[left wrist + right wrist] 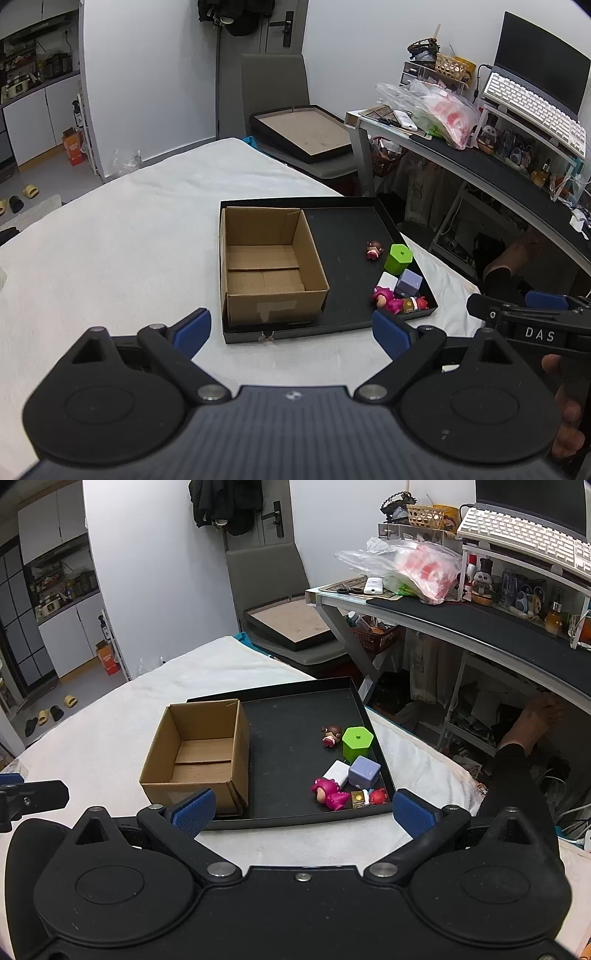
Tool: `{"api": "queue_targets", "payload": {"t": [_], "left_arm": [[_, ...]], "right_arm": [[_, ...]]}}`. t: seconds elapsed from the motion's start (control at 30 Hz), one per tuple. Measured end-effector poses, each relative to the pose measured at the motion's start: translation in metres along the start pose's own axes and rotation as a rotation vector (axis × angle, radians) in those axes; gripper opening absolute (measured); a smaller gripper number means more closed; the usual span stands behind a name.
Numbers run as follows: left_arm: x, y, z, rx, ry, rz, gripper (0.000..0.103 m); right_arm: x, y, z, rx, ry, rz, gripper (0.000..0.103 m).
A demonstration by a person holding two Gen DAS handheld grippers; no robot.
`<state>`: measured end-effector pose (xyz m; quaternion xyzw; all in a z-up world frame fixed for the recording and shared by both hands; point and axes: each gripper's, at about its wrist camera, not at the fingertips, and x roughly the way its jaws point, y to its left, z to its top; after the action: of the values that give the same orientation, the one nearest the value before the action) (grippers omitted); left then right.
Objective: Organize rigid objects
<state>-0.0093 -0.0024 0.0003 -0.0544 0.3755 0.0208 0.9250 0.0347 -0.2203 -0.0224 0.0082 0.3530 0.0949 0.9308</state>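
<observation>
- Toys sit loose at the right end of the black tray (343,236) in the left wrist view: a green hexagonal container (398,257), a purple cube (409,282), a white block (387,281), a pink figure (386,298), a small doll (374,250) lying apart from the rest, and a red-and-gold piece (415,303) in the near corner.
- Cardboard box (267,262) fills the tray's left end, open-topped and with nothing inside.
- Left tool (291,330) hangs short of the tray's near rim, its blue pads spread wide, gripping nothing.
- Right wrist view shows the same cluster from the other side: green hexagonal container (356,743), purple cube (364,771), white block (337,772) and pink figure (330,794) packed close, several touching.
- Right tool (303,810) is likewise fully spread and holds nothing, hovering just before the tray's near rim (295,821), roughly in line with the cluster.
- Risk, as I judge it: the pieces crowd together in the corner against the tray wall, so a finger coming down on one may shove or topple its neighbours; the rounded figures could also squirt out of the pads.
- Box looks light and unanchored, so a careless drop or a knock against its wall could slide it.
</observation>
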Motion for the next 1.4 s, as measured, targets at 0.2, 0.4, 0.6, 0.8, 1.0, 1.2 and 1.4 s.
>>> {"api": "queue_targets", "payload": {"t": [0.2, 0.4, 0.6, 0.8, 1.0, 1.2, 1.4], "left_arm": [[-0.002, 0.001, 0.000, -0.001, -0.005, 0.004, 0.093], [-0.003, 0.003, 0.002, -0.007, -0.004, 0.005, 0.093], [-0.003, 0.004, 0.000, -0.010, -0.004, 0.009, 0.093], [-0.002, 0.007, -0.002, -0.013, -0.005, 0.008, 0.093], [0.001, 0.007, -0.004, -0.020, 0.004, 0.011, 0.093], [0.004, 0.008, -0.003, -0.023, 0.014, 0.014, 0.093], [0.007, 0.009, -0.003, -0.021, 0.016, 0.025, 0.093]], "right_arm": [[0.000, 0.000, -0.001, 0.001, 0.002, -0.002, 0.103], [0.001, 0.001, -0.001, 0.003, 0.004, -0.002, 0.103], [0.002, 0.002, -0.003, -0.005, 0.009, 0.002, 0.103], [0.001, 0.002, -0.002, -0.005, 0.010, 0.000, 0.103], [0.001, 0.002, -0.001, -0.006, 0.011, -0.002, 0.103], [0.001, 0.002, -0.001, -0.004, 0.009, -0.001, 0.103], [0.002, 0.002, 0.000, -0.002, 0.008, -0.001, 0.103]]}}
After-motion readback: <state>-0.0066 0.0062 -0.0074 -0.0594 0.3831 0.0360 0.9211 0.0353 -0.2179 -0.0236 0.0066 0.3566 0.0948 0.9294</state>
